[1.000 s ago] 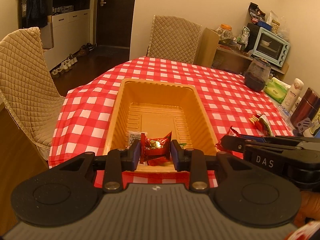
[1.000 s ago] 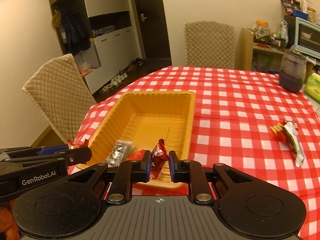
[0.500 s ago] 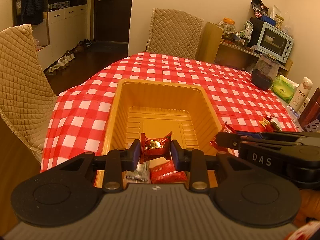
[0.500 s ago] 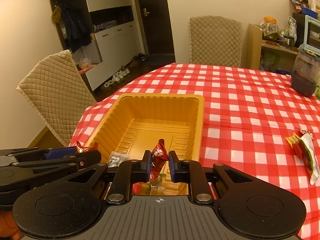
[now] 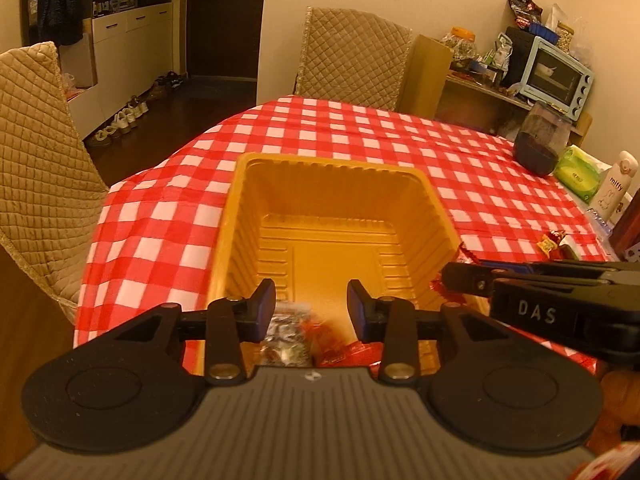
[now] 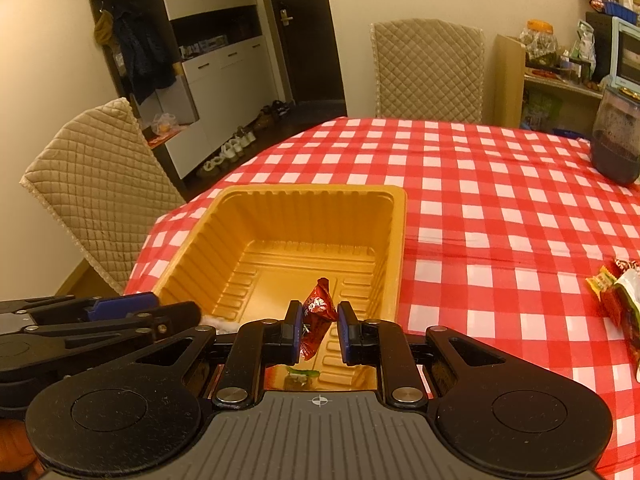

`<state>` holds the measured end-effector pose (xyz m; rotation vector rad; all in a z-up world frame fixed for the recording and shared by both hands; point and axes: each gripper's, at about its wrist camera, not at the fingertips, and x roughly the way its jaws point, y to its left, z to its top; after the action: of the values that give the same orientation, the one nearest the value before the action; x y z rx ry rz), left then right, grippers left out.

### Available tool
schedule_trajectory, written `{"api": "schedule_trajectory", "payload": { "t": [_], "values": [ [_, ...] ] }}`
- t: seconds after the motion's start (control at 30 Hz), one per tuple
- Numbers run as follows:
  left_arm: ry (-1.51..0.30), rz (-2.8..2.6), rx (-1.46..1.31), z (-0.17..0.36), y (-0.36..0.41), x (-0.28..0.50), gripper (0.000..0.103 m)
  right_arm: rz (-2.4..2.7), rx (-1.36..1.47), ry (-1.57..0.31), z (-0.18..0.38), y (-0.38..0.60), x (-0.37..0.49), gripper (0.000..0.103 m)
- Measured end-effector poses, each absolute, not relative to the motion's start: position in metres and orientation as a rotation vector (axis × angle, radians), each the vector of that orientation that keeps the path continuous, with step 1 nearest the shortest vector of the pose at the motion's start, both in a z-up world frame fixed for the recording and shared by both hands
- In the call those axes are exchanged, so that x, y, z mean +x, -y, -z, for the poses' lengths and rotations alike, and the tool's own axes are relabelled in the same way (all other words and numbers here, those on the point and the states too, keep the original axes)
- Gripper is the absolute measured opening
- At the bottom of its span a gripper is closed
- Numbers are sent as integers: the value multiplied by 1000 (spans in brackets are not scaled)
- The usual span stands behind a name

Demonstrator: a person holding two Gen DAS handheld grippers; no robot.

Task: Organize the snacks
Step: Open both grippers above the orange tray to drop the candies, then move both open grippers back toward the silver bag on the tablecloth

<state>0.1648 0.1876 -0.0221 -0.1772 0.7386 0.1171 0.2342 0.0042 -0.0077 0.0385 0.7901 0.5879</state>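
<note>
An orange plastic tray point(image 5: 240, 208) point(image 6: 394, 240) stands on the red checked tablecloth. My left gripper point(image 5: 311, 304) is open and empty over the tray's near end. Below it lie a silver wrapped snack point(image 5: 286, 332) and red snack packets point(image 5: 344, 354). My right gripper point(image 6: 318, 326) hangs over the tray's near end. Its jaws stand slightly apart around a red candy packet point(image 6: 316, 312), which leans on the left finger. The right gripper shows at the right of the left wrist view point(image 5: 452, 278).
More snack packets lie on the cloth to the right point(image 6: 616, 300) point(image 5: 554, 240). A dark jar point(image 6: 616, 140), a green pack point(image 5: 576, 172) and a white bottle point(image 5: 614, 190) stand at the far right. Quilted chairs stand at the left point(image 6: 96, 192) and far side point(image 6: 428, 68).
My left gripper opened and dropped its red packet into the tray. My right gripper's jaws widened a little around its red packet. Both grippers moved forward over the tray.
</note>
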Motion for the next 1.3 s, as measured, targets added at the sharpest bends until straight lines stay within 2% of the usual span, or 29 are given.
{"api": "schedule_trajectory", "payload": {
  "t": [0.37, 0.43, 0.47, 0.5, 0.9, 1.3],
  "values": [
    [-746, -161, -201, 24, -197, 143, 36, -643, 108, -800, 6, -9, 235, 21],
    [-742, -163, -201, 22, -196, 140, 40, -630, 117, -788, 4, -4, 233, 39],
    [-738, -165, -198, 21, -195, 138, 41, -628, 130, -783, 2, 0, 232, 58],
    [-736, -166, -197, 20, -194, 135, 41, -628, 145, -777, 1, 4, 230, 62],
    [-724, -129, -192, 8, -166, 105, 54, -431, 195, -788, -4, 90, 182, 62],
    [-706, -39, -179, -8, -116, 91, 59, -297, 236, -771, -12, 163, 140, 62]
  ]
}}
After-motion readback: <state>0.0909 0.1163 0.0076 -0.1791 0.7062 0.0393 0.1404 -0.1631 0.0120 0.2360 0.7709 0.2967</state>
